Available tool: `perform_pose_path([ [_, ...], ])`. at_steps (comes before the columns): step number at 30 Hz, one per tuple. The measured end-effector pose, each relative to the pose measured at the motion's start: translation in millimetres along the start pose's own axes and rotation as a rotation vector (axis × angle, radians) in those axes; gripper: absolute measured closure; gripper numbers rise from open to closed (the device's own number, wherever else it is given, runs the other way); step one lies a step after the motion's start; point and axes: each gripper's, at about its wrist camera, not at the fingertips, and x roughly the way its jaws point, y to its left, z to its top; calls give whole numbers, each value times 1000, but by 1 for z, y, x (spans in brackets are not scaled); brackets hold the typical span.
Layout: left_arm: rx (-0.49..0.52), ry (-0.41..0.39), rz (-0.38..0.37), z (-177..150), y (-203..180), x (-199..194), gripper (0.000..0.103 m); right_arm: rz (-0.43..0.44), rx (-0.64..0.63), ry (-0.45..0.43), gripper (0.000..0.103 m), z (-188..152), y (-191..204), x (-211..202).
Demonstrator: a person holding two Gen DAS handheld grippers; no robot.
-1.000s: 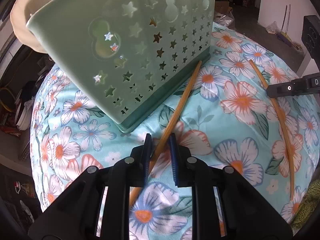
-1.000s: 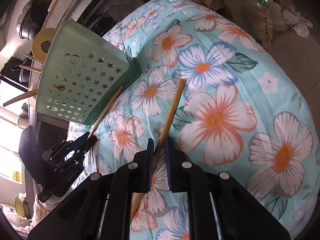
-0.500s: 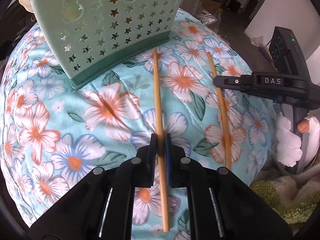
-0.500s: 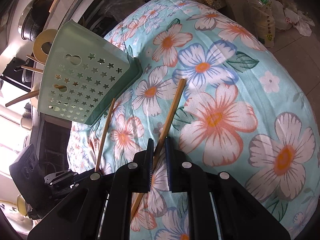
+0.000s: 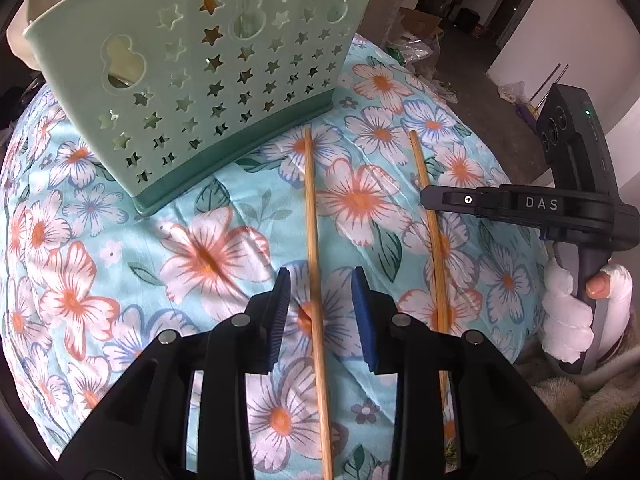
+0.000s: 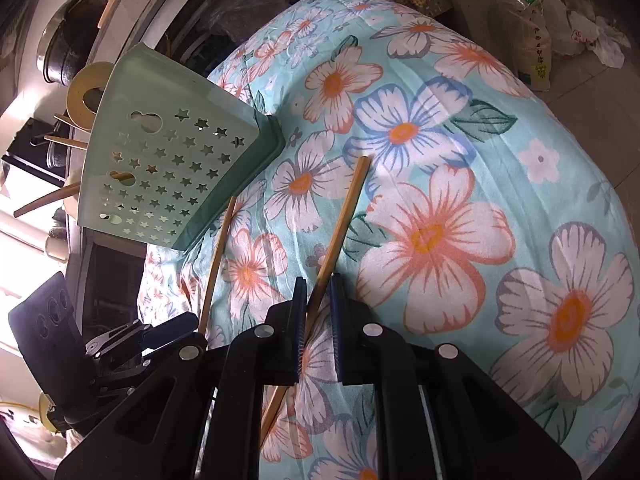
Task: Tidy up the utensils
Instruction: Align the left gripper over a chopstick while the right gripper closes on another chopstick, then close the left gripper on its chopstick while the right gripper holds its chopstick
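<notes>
Two wooden chopsticks lie side by side on a floral cloth (image 5: pixel 120 280). One chopstick (image 5: pixel 312 208) runs between the blue pads of my left gripper (image 5: pixel 322 312). Its jaws are opening and stand clear of the stick on both sides. The other chopstick (image 6: pixel 344 216) passes between the jaws of my right gripper (image 6: pixel 318 308), which are closed down narrowly on it. A pale green basket (image 5: pixel 200 80) with star-shaped holes stands tilted beyond the sticks' far ends. From the left wrist, the right gripper (image 5: pixel 430 200) sits across the second chopstick (image 5: pixel 420 168).
Wooden utensils (image 6: pixel 40 204) poke out of the basket (image 6: pixel 172 176). A gloved hand (image 5: pixel 568 320) holds the right gripper's handle. Pots (image 6: pixel 68 48) stand behind the basket and bags (image 6: pixel 532 40) lie on the floor past the cloth's edge. A green shaggy rug (image 5: pixel 580 420) lies at the lower right.
The left gripper swung round so its chopstick now runs straight up the view. Its jaws closed on the stick, then spread apart. The right gripper kept still.
</notes>
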Motion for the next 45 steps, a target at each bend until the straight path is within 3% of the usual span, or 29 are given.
perform_pose_path([
  [18, 24, -2, 61, 16, -1, 17, 74, 2, 2, 0, 92, 1, 0, 0],
  [27, 33, 14, 88, 18, -7, 25, 97, -3, -13, -3, 91, 1, 3, 0],
  [45, 0, 36, 42, -1, -12, 11, 96, -1, -10, -3, 91, 0, 4, 0],
])
